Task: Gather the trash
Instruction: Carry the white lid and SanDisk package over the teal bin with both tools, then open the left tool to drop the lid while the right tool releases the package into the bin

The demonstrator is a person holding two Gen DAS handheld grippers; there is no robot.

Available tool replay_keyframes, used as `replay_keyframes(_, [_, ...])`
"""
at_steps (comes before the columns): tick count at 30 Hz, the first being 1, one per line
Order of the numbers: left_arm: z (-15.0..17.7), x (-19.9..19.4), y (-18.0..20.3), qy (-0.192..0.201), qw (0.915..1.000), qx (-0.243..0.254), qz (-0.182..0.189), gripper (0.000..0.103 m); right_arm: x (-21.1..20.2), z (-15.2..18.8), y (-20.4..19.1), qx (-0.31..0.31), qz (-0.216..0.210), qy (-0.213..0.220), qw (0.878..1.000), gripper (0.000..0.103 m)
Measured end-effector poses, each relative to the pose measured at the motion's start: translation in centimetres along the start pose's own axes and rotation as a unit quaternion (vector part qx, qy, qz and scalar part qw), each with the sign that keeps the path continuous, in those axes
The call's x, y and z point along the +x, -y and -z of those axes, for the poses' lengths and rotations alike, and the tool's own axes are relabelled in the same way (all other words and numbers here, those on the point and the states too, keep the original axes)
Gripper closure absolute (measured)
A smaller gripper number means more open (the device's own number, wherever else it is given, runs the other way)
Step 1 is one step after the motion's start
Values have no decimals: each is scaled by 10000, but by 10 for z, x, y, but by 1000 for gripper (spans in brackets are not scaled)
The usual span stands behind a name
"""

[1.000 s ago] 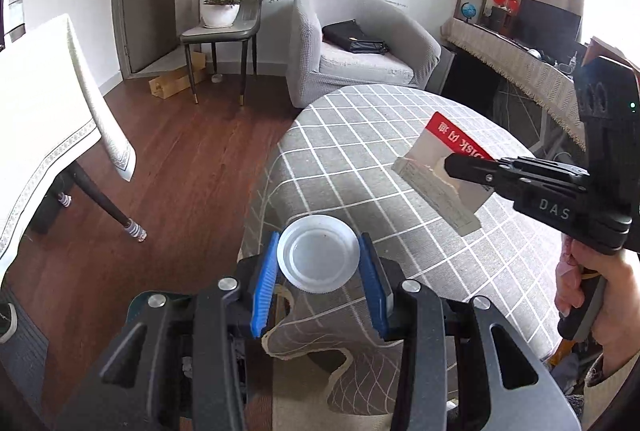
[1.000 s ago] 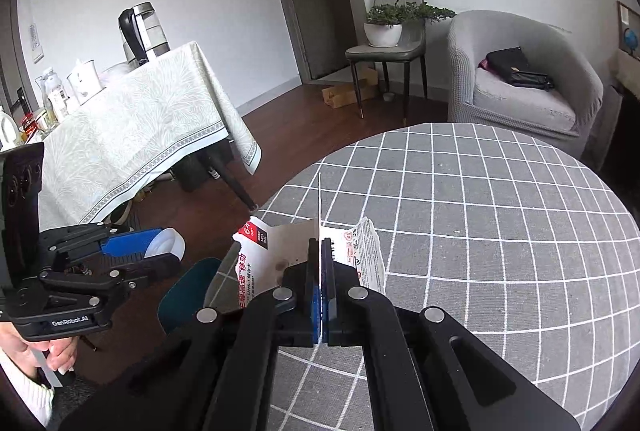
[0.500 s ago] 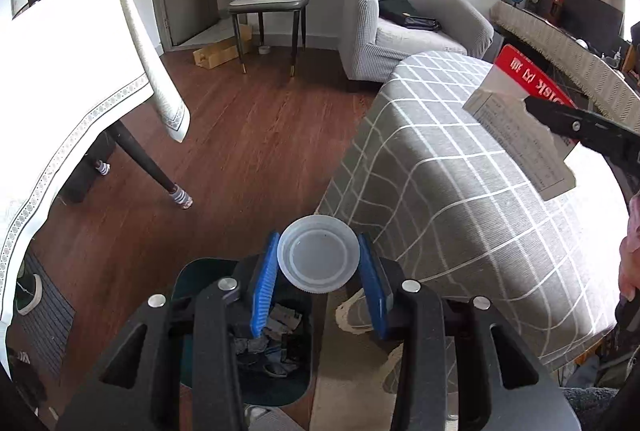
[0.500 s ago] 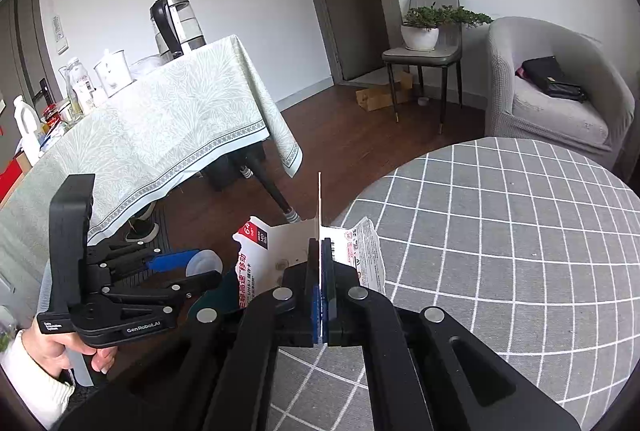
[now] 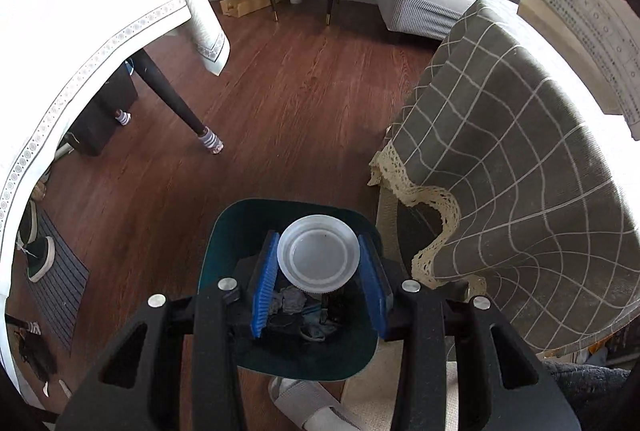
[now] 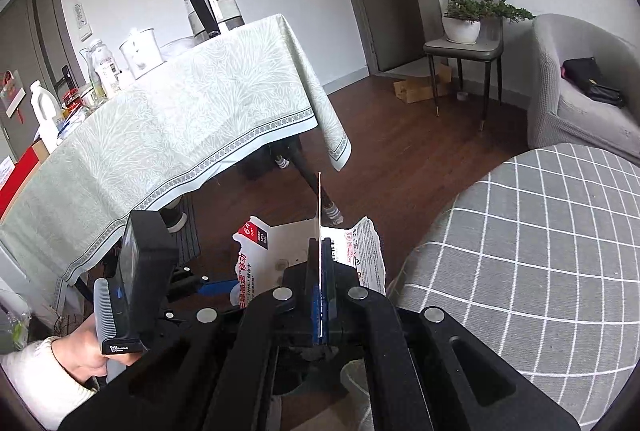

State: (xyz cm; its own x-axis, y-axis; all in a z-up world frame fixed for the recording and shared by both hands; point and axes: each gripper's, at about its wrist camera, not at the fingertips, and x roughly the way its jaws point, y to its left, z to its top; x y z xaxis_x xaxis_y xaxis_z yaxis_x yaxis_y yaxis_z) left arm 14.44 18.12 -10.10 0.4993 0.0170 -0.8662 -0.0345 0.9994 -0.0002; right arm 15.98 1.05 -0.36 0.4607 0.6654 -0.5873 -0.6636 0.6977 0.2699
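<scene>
Your left gripper (image 5: 318,281) points steeply down, its blue pads (image 5: 265,285) pressed on either side of a lid (image 5: 318,258). Your left hand (image 6: 86,353) wraps that gripper's handle, a white sleeve at the wrist. Your right gripper (image 6: 321,273) tilts gently downward, jaws fully closed and pinching torn packaging (image 6: 280,251) between the pads.

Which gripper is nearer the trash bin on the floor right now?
Left. The left gripper, holding a white lid, hangs right over the open bin. The right gripper, clamping torn packaging, is off to the side by the checked tablecloth.
</scene>
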Motion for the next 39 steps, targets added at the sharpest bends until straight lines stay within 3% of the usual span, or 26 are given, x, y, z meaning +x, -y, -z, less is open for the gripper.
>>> replay_keyframes(17, [36,56,-56,-990,9947,-293,-16,60,70,1,-33,-25,-264,-525,9983,103])
replay_keyframes(19, [39,58,-62,-1040,9940,-329,-39,51,77,1,-36,-21,-273,-570,9980,103])
replay_keyframes(27, [44,49,-83,-879,9951,-446,-106,46,101,3,-43,-23,-306,-748,9967,103])
replay_keyframes(39, [27,-7,-119,73,9951,-964,-195,44,151,25,-53,-123,-190,-1351,9906,103])
